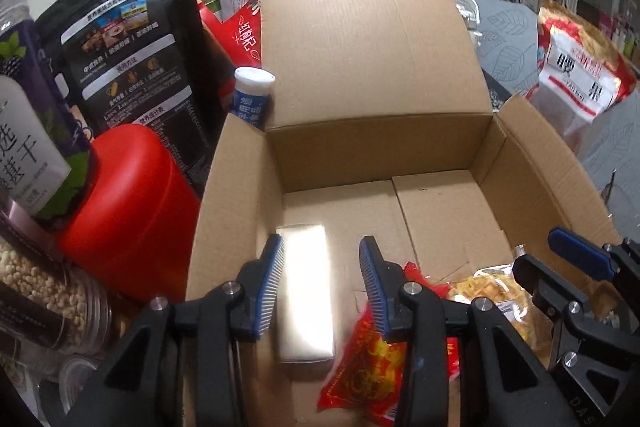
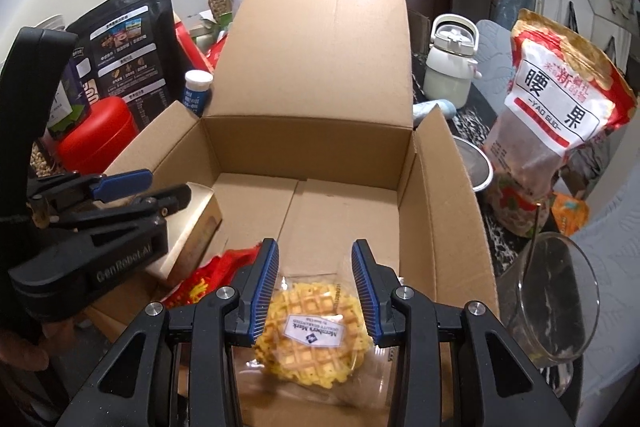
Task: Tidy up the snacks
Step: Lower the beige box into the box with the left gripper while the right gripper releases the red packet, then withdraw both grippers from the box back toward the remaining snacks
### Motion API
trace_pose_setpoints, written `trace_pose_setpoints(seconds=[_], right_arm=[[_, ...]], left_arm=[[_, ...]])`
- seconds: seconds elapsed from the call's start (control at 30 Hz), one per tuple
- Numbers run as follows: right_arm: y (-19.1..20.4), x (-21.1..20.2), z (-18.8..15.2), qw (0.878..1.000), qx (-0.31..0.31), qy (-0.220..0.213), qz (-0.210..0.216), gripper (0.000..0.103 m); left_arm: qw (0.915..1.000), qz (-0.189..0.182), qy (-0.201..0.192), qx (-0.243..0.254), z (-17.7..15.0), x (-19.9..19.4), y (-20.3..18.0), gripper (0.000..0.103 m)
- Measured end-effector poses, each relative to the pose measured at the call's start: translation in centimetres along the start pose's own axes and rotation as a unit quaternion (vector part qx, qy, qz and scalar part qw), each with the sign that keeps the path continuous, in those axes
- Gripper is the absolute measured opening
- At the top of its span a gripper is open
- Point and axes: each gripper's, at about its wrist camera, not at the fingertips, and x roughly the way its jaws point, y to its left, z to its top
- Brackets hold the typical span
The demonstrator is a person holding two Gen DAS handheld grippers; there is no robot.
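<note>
Red packet (image 1: 368,359) partly hidden behind left tool (image 1: 322,287), pads apart.

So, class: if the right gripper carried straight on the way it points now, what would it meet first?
The right gripper points down into the cardboard box, its open jaws either side of the wrapped waffle. It would probably meet the waffle first, though depth is hard to judge here.

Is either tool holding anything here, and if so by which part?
Nothing is held. The left tool is open above the flat box, and the right tool is open above the wrapped waffle, both inside the carton.
</note>
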Motion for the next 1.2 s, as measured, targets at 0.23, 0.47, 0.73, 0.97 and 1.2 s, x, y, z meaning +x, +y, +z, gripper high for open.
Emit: trace_pose_setpoints(seconds=[0.23,0.47,0.73,0.97,1.2], right_arm=[[-0.3,-1.7,0.3,1.000,0.007,-0.012,-0.006,0.038],[0.1,-4.5,0.5,0.999,0.002,-0.033,-0.012,0.038],[0.7,-8.7,0.0,0.998,-0.001,-0.064,-0.011,0.044],[1.0,-12.4,-1.5,0.996,0.004,-0.085,-0.012,0.051],[1.2,-15.8,-3.6,0.995,0.008,-0.101,-0.019,0.056]], left_arm=[[1.0000,-0.004,0.001,-0.007,0.0,-1.3,0.2,0.039],[0.9997,-0.004,-0.026,-0.003,0.2,-4.4,-0.1,0.039],[0.9979,-0.003,-0.065,0.008,-0.6,-9.5,-0.1,0.039],[0.9965,-0.016,-0.081,0.013,-2.5,-13.5,0.2,0.079],[0.9942,-0.031,-0.101,0.022,-5.0,-16.7,-0.2,0.100]])
